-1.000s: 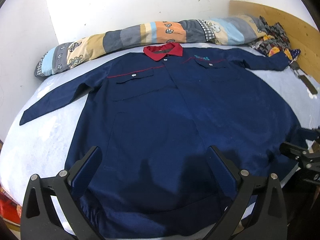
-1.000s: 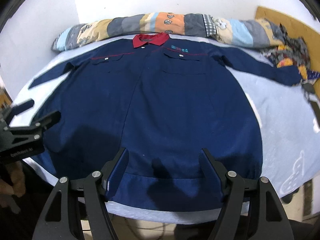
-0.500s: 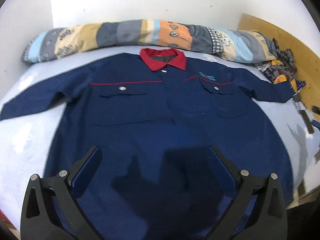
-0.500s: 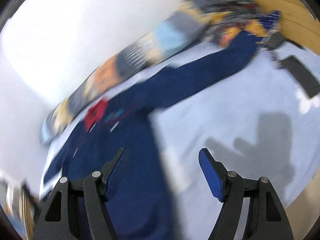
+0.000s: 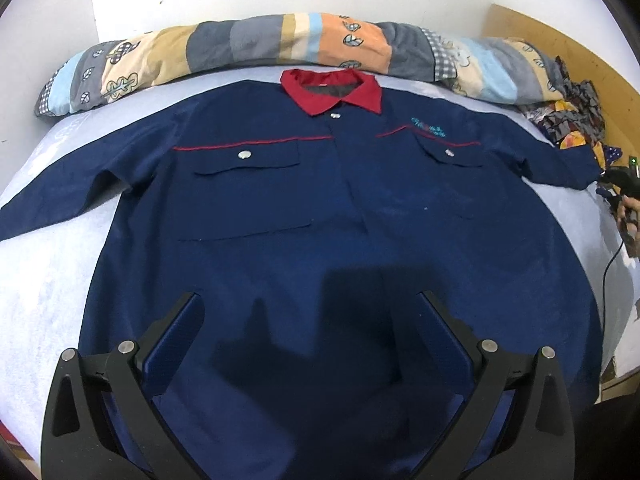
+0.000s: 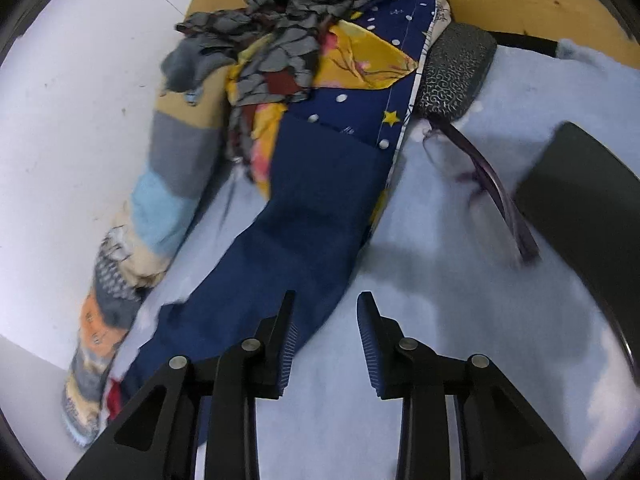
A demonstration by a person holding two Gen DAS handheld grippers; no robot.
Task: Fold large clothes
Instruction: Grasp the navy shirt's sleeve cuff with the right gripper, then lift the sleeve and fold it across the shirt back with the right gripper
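Nothing folded yet — the jacket (image 5: 328,216) lies flat on the bed (image 5: 44,280); my left tongs (image 5: 308,364) hover spread, my right tongs (image 6: 326,344) are closing over its sleeve (image 6: 304,224) — gripping nothing.

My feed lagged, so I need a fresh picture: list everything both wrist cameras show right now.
shirt: one, navy with red collar, spread flat on bed
bed sheet: one, pale blue, under shirt
rolled quilt: one, patchwork, along wall behind collar
clothes heap: one, multicoloured, at sleeve end
glasses: one, purple, on sheet
case: one, dark, beside heap
left gripper: fingers open over hem
right gripper: fingers closing, nothing between, beside sleeve
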